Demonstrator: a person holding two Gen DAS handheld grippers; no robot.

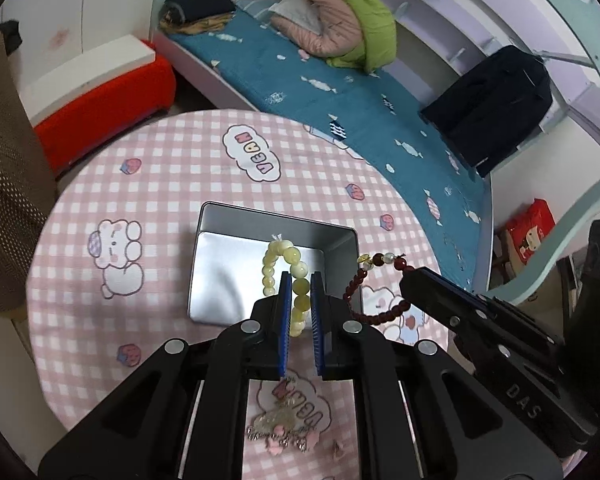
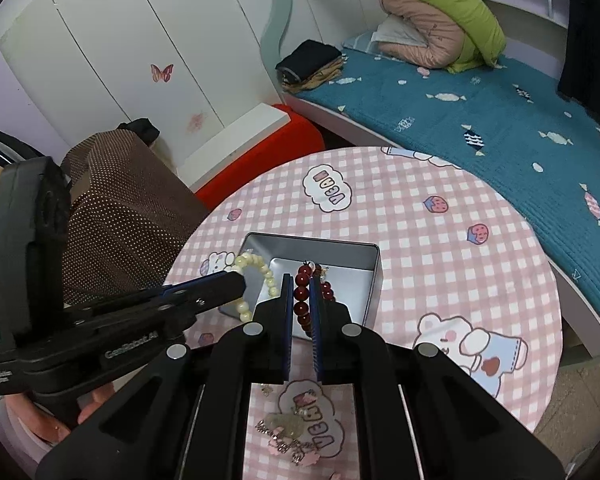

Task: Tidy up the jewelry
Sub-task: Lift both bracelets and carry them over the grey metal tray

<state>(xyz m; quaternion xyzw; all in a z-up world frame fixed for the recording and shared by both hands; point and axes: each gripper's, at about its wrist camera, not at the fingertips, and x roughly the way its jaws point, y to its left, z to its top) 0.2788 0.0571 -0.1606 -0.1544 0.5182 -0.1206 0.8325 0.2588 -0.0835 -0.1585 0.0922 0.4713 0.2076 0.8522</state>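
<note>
On the pink checked tablecloth (image 1: 172, 184) of a bedroom table sits your landmark, the open tin (image 1: 236, 280). Your left gripper (image 1: 299, 300) is clamped on the yellow bracelet (image 1: 288, 268), hanging over the tin's middle. Your right gripper (image 2: 302, 300) is clamped on the red bracelet (image 2: 302, 300), by the tin's right wall. Bring each low inside the walls before you let go, one at a time, so the beads don't tangle. The charm (image 1: 278, 428) waits nearer you than the tin.

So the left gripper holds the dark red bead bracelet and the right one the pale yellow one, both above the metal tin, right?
Swapped. The left wrist view shows the left gripper shut on the pale yellow bead bracelet; the right gripper holds the dark red bead bracelet. Both hang above the metal tin.
</note>
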